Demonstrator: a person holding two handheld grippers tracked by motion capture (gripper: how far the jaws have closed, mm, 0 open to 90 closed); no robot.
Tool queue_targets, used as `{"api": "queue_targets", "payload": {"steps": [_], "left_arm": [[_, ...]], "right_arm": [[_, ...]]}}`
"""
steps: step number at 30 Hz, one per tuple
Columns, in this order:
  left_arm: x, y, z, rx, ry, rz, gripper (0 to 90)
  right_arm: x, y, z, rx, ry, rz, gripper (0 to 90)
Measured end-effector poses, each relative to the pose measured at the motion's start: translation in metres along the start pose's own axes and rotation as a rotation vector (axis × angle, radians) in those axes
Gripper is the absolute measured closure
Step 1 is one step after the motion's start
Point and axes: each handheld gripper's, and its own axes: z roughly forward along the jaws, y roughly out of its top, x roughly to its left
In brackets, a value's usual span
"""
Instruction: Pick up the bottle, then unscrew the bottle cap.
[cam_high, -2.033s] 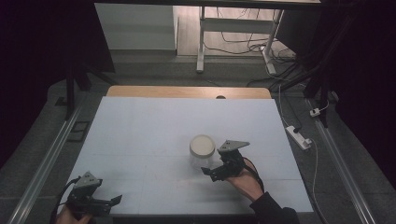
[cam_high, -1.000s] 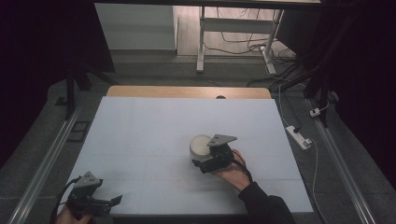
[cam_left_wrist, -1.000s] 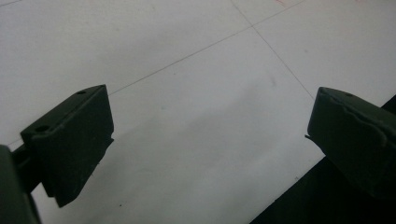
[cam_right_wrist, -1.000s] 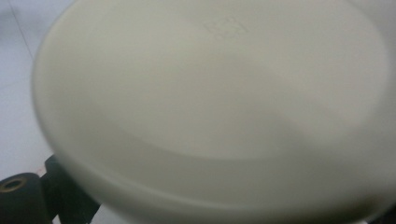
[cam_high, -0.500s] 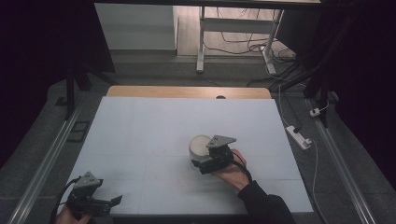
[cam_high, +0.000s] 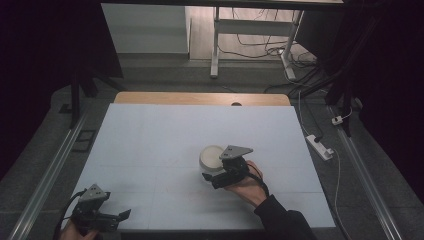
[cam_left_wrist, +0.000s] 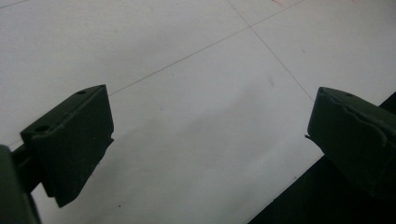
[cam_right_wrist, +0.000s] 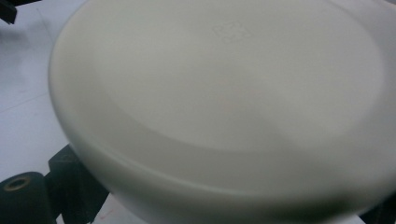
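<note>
On the pale surface (cam_high: 150, 145), a round cream-white container (cam_high: 211, 158) with a smooth lid sat a little to the right of the middle, well short of the wooden strip (cam_high: 200, 98) along the far edge. The right gripper (cam_high: 220, 176) reached the container from its near right side, its grey three-cornered plate above the container's rim and the person's right hand (cam_high: 247, 186) behind it. In the right gripper view the lid (cam_right_wrist: 224, 93) loomed very close and tilted, with a faint square mark stamped near its far edge, and the black jaws showed low at either side of the tub; whether they pressed on the wall or merely stood beside it could not be told. The left gripper (cam_high: 117, 216) lay well apart from the container, at the near left corner of the surface, held by the person's left hand (cam_high: 75, 231). In the left gripper view its jaws stood spread wide over bare surface (cam_left_wrist: 196, 93) crossed by thin lines, with nothing between them.
</note>
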Motion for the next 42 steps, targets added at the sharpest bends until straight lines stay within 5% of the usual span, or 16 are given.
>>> {"api": "queue_targets", "payload": {"steps": [24, 42], "left_arm": [[0.000, 0.000, 0.000, 0.003, 0.000, 0.001, 1.3], [0.001, 0.001, -0.001, -0.008, 0.000, -0.019, 0.0]], "right_arm": [[0.039, 0.013, -0.005, -0.003, 0.081, -0.064, 6.5], [0.042, 0.013, -0.005, -0.006, 0.098, -0.065, 6.5]]}}
